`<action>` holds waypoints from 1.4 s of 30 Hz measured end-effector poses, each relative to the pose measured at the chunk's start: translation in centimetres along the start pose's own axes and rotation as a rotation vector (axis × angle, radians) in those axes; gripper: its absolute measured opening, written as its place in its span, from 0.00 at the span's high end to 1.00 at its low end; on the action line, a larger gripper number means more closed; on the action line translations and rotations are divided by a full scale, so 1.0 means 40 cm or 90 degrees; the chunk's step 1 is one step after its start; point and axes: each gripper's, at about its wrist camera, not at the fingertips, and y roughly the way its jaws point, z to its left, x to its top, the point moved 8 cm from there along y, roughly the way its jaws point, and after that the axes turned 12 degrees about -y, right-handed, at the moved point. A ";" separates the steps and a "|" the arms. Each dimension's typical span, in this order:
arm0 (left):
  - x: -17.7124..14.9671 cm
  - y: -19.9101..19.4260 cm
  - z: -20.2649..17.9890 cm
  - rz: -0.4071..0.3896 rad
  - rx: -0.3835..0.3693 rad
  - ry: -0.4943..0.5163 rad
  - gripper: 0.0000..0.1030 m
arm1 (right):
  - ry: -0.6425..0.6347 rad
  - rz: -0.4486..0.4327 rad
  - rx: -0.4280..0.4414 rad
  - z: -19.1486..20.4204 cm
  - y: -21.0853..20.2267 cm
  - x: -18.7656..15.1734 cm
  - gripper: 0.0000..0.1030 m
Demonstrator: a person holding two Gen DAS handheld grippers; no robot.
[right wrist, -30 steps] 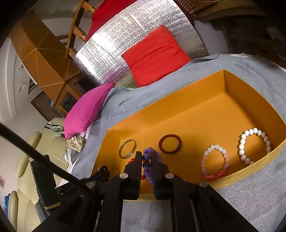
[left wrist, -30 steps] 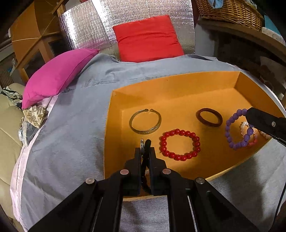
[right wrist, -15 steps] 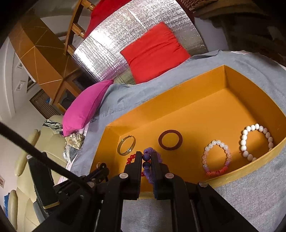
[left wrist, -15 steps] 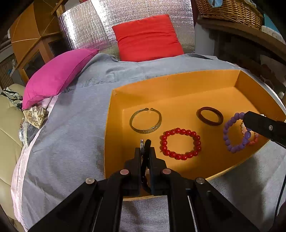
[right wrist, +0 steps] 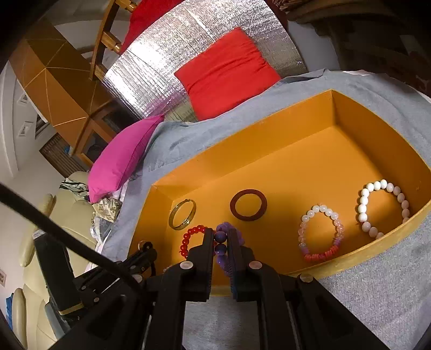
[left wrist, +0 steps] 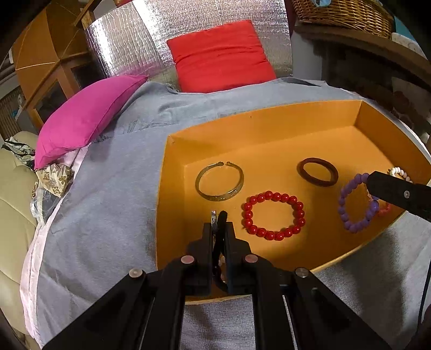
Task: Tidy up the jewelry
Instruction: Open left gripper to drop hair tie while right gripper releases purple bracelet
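Note:
An orange tray (left wrist: 172, 193) (right wrist: 296, 121) lies on grey cloth. In it are a gold bangle (left wrist: 219, 181) (right wrist: 182, 214), a red bead bracelet (left wrist: 274, 215) (right wrist: 191, 237), a dark brown ring bracelet (left wrist: 317, 171) (right wrist: 248, 205), a pink-white bead bracelet (right wrist: 320, 233) and a white bead bracelet (right wrist: 382, 207). My left gripper (left wrist: 218, 223) is shut on a thin black band with a metal piece, over the tray's near left part. My right gripper (right wrist: 221, 237) is shut on a purple bead bracelet (left wrist: 355, 206) (right wrist: 222, 242), held just above the tray floor.
A magenta pillow (left wrist: 86, 121) and a red pillow (left wrist: 221, 56) lie beyond the tray against a silver foil panel (left wrist: 134, 37). A wicker basket (left wrist: 342, 13) sits on a shelf at the back right. A beige sofa (left wrist: 13, 204) is at the left.
The right gripper has carried the purple bracelet a little left and lower in the tray. The left gripper has barely moved.

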 end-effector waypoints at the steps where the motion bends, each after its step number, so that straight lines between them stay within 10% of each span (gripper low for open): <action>1: -0.002 0.002 0.000 0.003 0.000 0.001 0.92 | 0.001 0.001 0.000 -0.001 0.000 -0.001 0.90; 22: -0.002 0.002 -0.002 0.007 0.007 0.002 0.91 | 0.010 0.022 -0.006 -0.008 0.016 -0.014 0.87; 42: -0.001 -0.007 0.011 -0.001 0.024 -0.001 0.69 | 0.019 0.029 0.001 -0.011 0.013 -0.019 0.86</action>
